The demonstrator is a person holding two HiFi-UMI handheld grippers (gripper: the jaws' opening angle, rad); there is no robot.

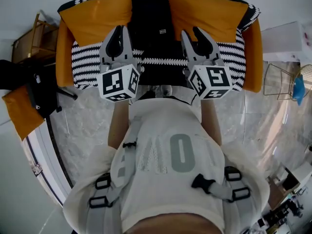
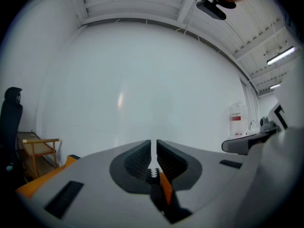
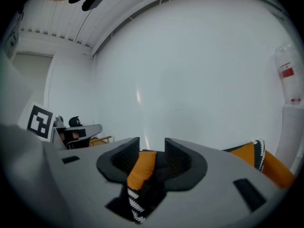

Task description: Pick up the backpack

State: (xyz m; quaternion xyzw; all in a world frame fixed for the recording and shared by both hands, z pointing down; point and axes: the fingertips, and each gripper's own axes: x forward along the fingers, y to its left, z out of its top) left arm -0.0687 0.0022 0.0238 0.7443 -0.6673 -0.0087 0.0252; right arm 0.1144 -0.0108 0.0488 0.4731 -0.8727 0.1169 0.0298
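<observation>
**Black backpack (image 1: pixel 151 33) upright in an armchair (image 1: pixel 253 52)**
It stands against the middle of the chair back, set between two orange cushions (image 1: pixel 97 16) that lean in from either side. Its lower part comes down onto the seat between the black-and-white striped pads (image 1: pixel 87 62). The cloth is plain matt black, with one small pale label (image 1: pixel 162 31) high on the front, which faces out of the chair. The black pack and the dark upholstery run together in the head view, so its edges, straps and zips cannot be told apart.
</observation>
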